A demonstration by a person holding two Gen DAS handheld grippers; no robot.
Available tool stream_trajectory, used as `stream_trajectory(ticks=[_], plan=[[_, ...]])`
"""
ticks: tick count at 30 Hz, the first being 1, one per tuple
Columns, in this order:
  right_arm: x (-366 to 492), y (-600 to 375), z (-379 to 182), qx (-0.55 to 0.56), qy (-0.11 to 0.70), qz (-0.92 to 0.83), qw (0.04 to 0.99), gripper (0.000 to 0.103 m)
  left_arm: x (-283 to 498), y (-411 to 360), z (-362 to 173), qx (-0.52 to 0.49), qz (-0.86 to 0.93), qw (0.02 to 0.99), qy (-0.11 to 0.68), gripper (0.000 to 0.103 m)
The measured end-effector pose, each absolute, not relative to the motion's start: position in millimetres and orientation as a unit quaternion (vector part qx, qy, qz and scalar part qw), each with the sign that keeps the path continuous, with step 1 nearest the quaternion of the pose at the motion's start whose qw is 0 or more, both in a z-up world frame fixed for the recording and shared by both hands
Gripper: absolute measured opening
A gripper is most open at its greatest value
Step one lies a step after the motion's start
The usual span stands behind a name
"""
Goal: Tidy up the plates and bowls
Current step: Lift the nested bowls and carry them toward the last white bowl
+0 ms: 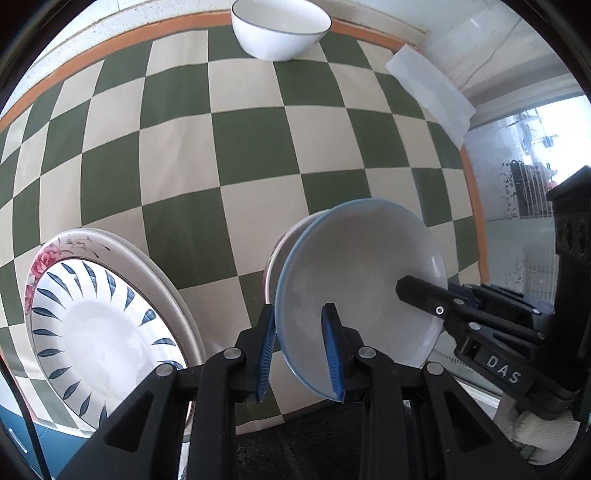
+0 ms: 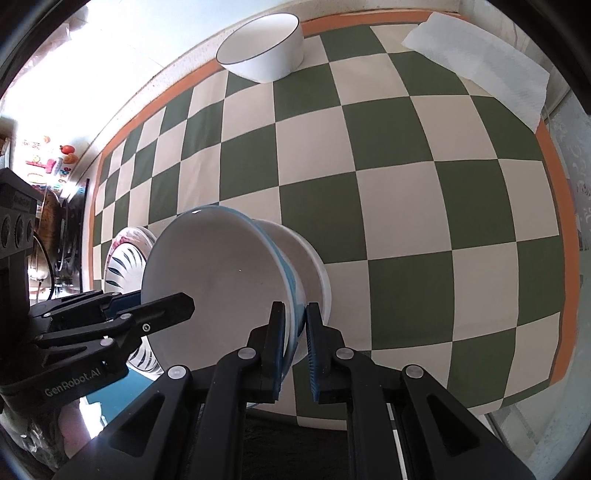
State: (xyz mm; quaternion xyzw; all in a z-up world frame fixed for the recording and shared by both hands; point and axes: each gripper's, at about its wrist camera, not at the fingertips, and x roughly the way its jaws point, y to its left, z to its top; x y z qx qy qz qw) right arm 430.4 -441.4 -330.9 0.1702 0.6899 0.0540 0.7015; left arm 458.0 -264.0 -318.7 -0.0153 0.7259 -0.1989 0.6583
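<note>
A pale blue-rimmed bowl (image 1: pixel 354 280) is held between both grippers, nested over a second white bowl (image 1: pixel 291 240) beneath it. My left gripper (image 1: pixel 300 345) straddles its near rim, jaws apart with a gap on the left side. My right gripper (image 2: pixel 295 345) is shut on the opposite rim of the same bowl (image 2: pixel 221 273); the lower bowl (image 2: pixel 306 258) shows behind. A blue-leaf plate (image 1: pixel 99 339) lies on a floral plate (image 1: pixel 66 245) at the left. A white bowl with a dark rim (image 1: pixel 280 29) stands at the far edge and also shows in the right wrist view (image 2: pixel 262 48).
The green and cream checked cloth (image 1: pixel 240 147) with an orange border covers the table. A white paper towel (image 1: pixel 432 92) lies at the far right corner, also in the right wrist view (image 2: pixel 484 66). The table's right edge (image 1: pixel 476 206) drops off beside the held bowl.
</note>
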Motion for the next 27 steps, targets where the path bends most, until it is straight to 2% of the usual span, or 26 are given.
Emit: stream_trajectory(ticks=[12, 20, 23, 25, 27], plan=[[438.2, -440.1, -339.1, 0.172, 0.702, 0.055, 0.689, 0.018, 453.1, -256.1, -327.8, -0.022, -0.193, 0.637, 0.746, 0.023], [436.4, -457.7, -332.6, 0.197, 0.709, 0.061, 0.675, 0.017, 460.9, -244.6, -305.7, -0.046, -0.187, 0.646, 0.738, 0.023], [452.9, -477.3, -310.5, 0.228, 0.686, 0.058, 0.689, 0.018, 487.0, -239.6, -281.9, -0.065, -0.177, 0.668, 0.719, 0.024], [476.3, -489.2, -296.5, 0.241, 0.665, 0.061, 0.704, 0.018, 517.2, -238.4, -271.8, -0.076, -0.16, 0.684, 0.707, 0.029], [506.6, -497.3, -288.0, 0.242, 0.646, 0.06, 0.721, 0.024, 553.7, -237.8, -268.5, -0.084, -0.142, 0.699, 0.696, 0.029]])
